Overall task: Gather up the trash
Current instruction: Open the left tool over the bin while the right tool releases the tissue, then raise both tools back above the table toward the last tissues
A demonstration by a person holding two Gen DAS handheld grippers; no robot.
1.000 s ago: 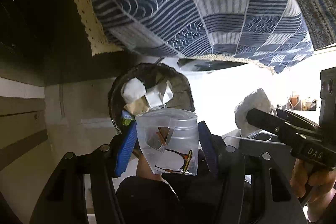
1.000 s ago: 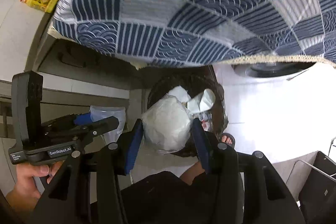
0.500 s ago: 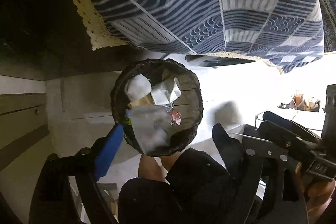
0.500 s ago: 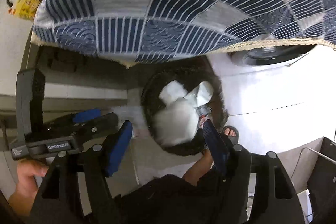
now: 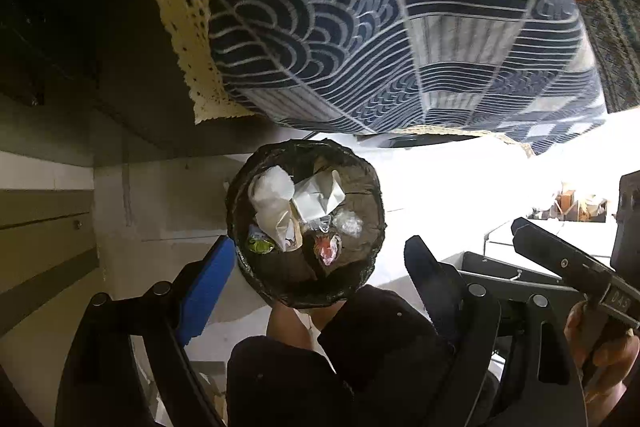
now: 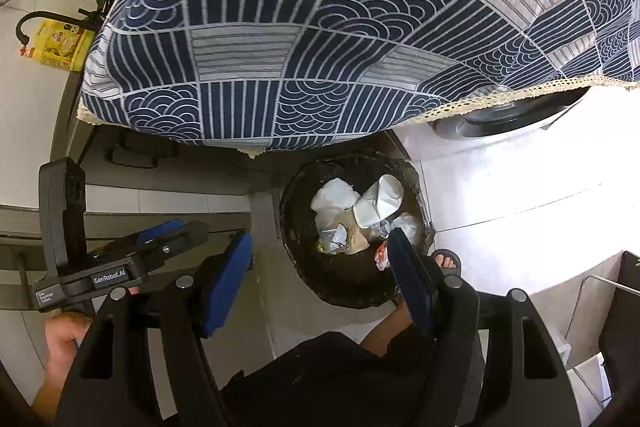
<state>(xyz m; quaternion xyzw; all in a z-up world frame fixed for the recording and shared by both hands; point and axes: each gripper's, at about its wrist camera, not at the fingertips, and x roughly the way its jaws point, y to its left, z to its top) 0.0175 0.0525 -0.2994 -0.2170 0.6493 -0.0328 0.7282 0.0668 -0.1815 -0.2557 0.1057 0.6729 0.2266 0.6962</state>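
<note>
Trash sits in the bin, a round black-lined basket on the floor, straight below and ahead of both sets of jaws: white crumpled paper, a folded white carton, clear plastic wrap, a red wrapper, a green-yellow one. Left gripper hangs right over the bin mouth, jaws spread wide, nothing btwn them. Right gripper is also spread and empty, its right pad overlapping the bin's near rim, left pad off to the side. Bin has no long axis, it's round, opening up. Left looks a bit more centred, so nearer. I'd say both loads are in, next is prob. going back up for more. The patterned blue cloth drapes over the surface above and hides whatever's left on top. Bin's near edge is cut off by the person's dark shorts, and deeper contents can't be made out
</note>
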